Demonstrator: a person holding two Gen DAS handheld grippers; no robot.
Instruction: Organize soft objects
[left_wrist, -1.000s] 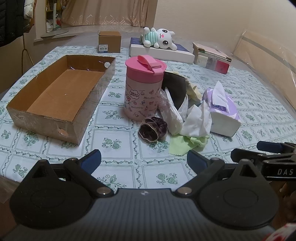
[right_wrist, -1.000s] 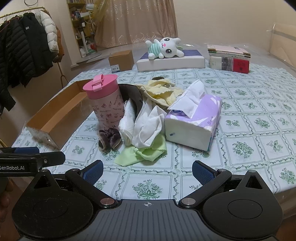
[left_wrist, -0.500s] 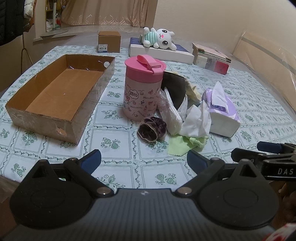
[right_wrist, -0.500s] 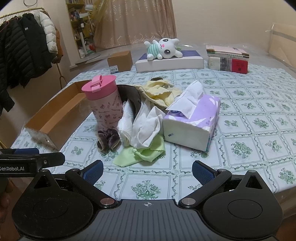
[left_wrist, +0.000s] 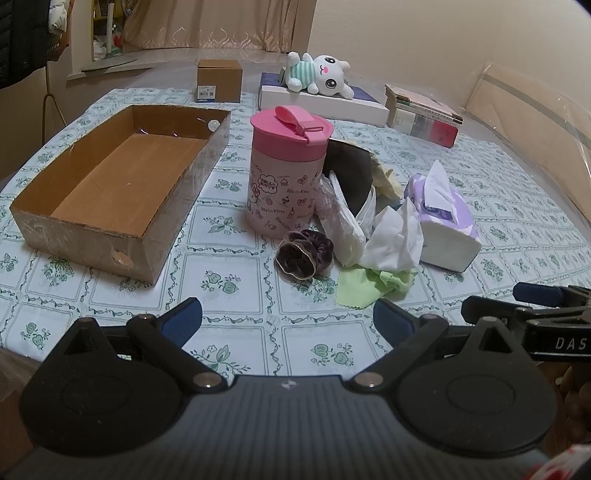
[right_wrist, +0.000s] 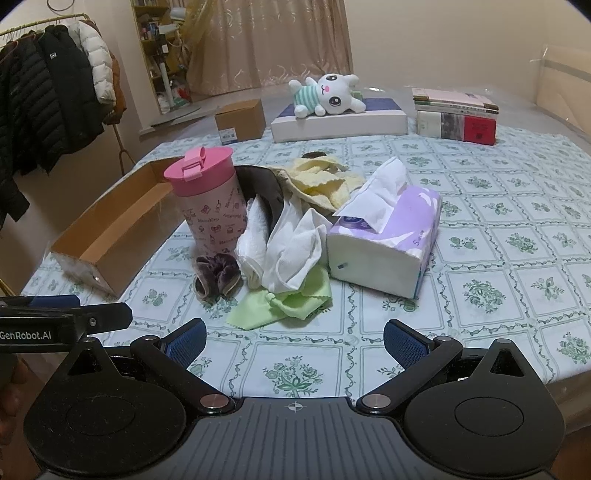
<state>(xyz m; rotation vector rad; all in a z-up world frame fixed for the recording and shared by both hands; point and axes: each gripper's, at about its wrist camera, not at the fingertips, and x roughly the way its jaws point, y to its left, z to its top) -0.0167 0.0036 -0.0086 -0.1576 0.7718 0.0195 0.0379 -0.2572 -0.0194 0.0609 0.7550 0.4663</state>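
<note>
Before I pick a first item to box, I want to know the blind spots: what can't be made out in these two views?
- Dark cloth: left wrist view, mostly behind the pink cup; shape unclear.
- Yellow towel: right wrist view, its near part is behind the tissue pack and white cloths.
- Cardboard box: right wrist view, floor hidden by its wall.
- Green cloth: part under the white cloths.
</note>
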